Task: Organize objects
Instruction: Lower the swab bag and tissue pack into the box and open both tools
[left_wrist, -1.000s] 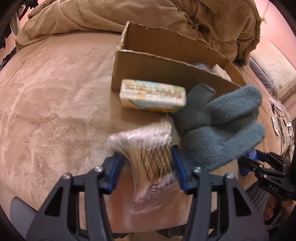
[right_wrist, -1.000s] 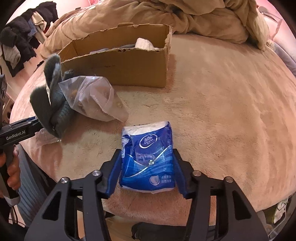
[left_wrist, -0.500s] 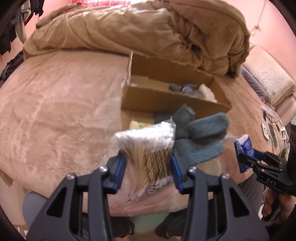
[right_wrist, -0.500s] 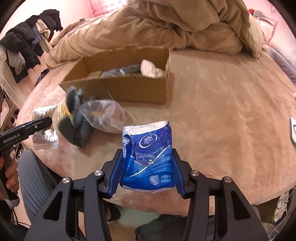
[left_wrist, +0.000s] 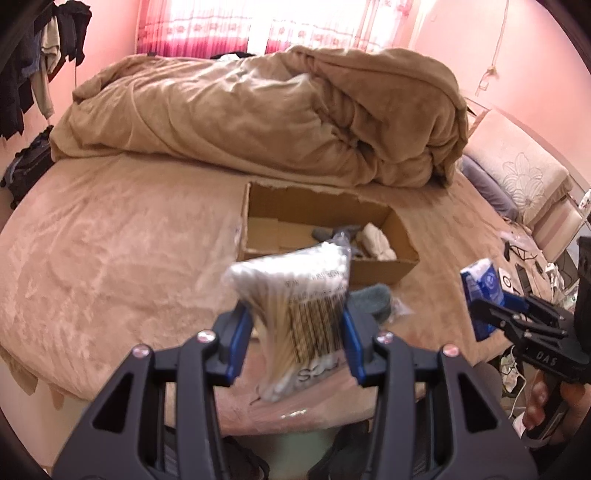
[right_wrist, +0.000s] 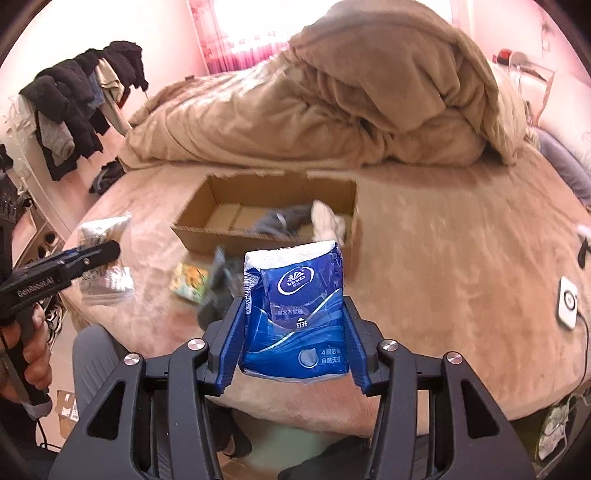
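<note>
Both grippers have risen above the bed. Left gripper (left_wrist: 295, 332), lower centre, is clamped on a swab bag (left_wrist: 295, 295). Right gripper (right_wrist: 291, 336), lower centre, is clamped on a blue tissue pack (right_wrist: 295, 310). Cardboard box (right_wrist: 207, 236) sits mid-frame; glove (left_wrist: 373, 301) lies beside it.

- Pink daylight pours through the curtained window (left_wrist: 221, 26) behind the bed, blown out white in the right wrist view.
- Motion blur smears the cardboard box (right_wrist: 266, 218) and gray glove (right_wrist: 216, 291).
- Fisheye bends edges, dark vignette in corners.
</note>
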